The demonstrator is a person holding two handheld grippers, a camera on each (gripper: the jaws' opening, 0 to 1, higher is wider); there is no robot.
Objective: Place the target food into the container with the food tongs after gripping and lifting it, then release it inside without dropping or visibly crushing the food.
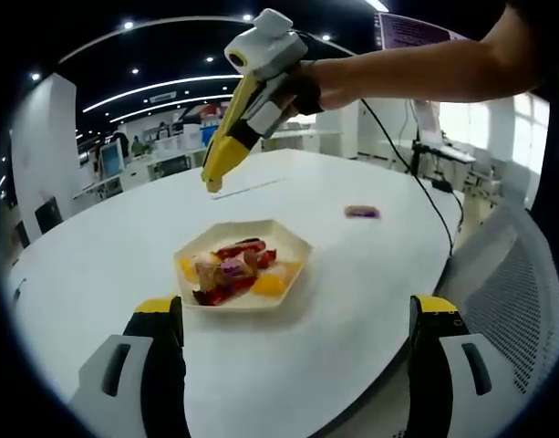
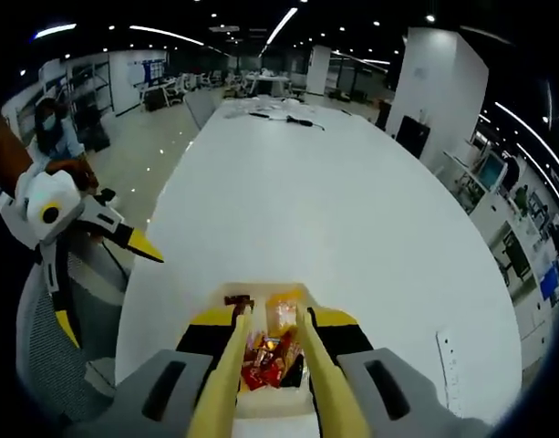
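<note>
While glossy food [image 1: 232,270] fills the hexagonal tray [image 1: 293,241], left claw [image 1: 297,319] gapes; right claw [image 2: 272,333] seemingly pinches yellow tongs [image 2: 226,374].

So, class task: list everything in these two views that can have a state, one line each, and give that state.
Left gripper: open, empty.
Right gripper: shut on the yellow tongs, held above the table.
Yellow tongs: tips nearly closed, nothing between them.
Hexagonal dish: on the white table, upright, filled with mixed food.

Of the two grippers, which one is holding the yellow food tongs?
The right gripper, raised above the plate, is clamped on the tongs; the left gripper stands open and empty.
</note>
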